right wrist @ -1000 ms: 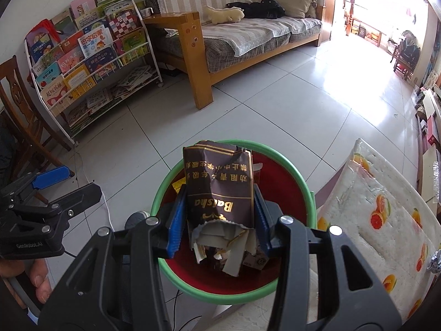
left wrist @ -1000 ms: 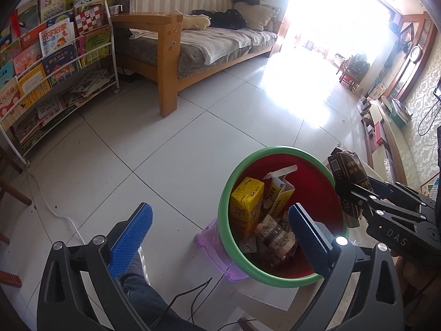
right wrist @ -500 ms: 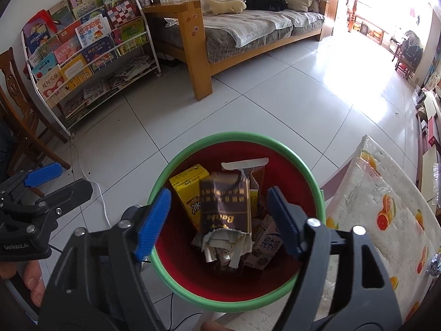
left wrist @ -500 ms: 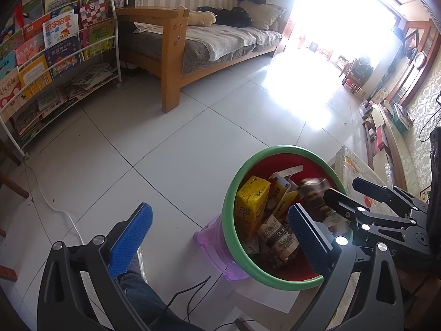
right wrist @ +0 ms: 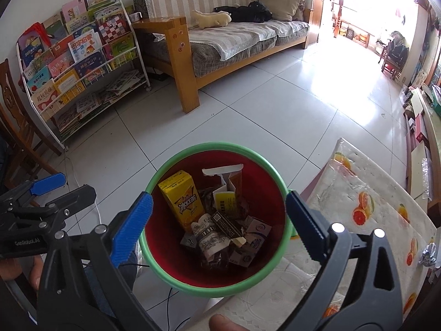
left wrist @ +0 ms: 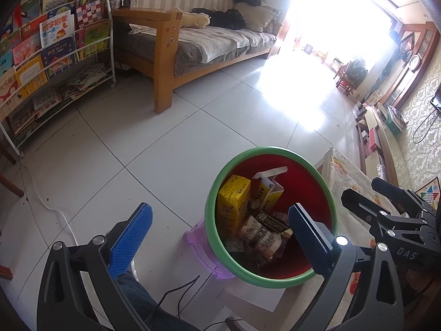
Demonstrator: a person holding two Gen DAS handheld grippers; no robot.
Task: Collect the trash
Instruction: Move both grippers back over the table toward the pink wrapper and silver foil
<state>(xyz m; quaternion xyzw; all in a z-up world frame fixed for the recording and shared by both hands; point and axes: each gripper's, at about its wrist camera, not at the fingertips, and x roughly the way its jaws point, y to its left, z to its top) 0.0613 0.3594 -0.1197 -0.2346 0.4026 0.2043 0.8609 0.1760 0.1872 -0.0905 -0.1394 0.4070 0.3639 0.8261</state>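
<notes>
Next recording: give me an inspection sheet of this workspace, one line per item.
Surface: white tiled floor; table with fruit-print cover at right.
Job's things: green-rimmed red bin holding yellow carton, dark packet and other wrappers.
Clutter: crumpled foil on the cover.
Grippers: right gripper open over the bin, jaws just opened, nothing between; left gripper open, empty.
Cables: white cord on floor.
Surroundings: sofa, book rack.
</notes>
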